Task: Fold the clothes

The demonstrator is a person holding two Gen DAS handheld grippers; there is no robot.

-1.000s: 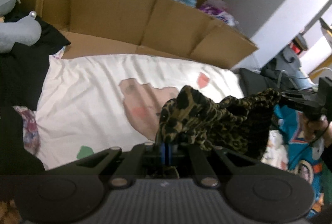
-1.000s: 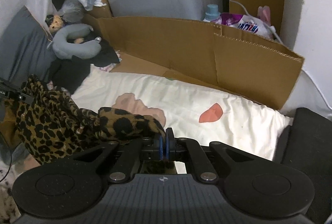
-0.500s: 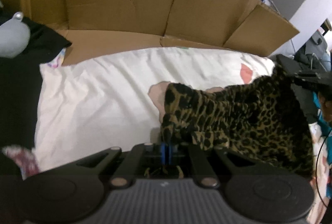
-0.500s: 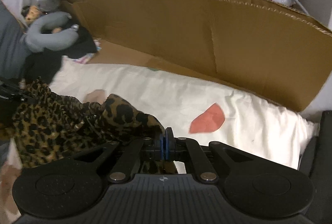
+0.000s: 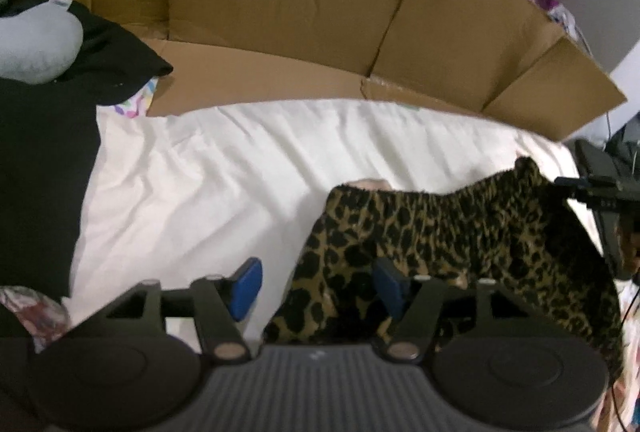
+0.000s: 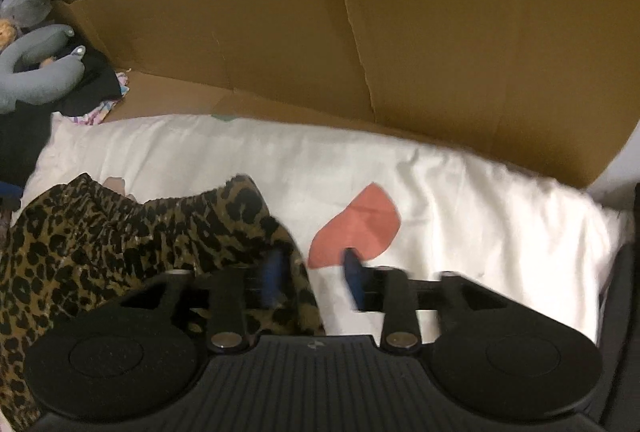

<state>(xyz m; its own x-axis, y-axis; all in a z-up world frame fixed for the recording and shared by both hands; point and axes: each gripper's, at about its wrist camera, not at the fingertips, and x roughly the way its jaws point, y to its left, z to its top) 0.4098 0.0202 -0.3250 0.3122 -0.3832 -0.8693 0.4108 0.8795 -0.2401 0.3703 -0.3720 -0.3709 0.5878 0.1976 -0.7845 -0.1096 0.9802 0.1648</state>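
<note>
Left wrist: leopard garment (image 5: 448, 232) on white bedding (image 5: 224, 175), cardboard box (image 5: 280, 11) prob. empty

Each hand-held gripper is matte black plastic. The left hand-held gripper (image 5: 316, 286) has a ribbed grey-black central housing flanked by two round, dished discs, two angular linkage arms with silver pivot screws, and fingers tipped with blue pads (image 5: 246, 288). The right hand-held gripper (image 6: 314, 278) has the same build: ribbed centre, round discs, silver screws and blue-padded fingertips (image 6: 274, 274).
</note>
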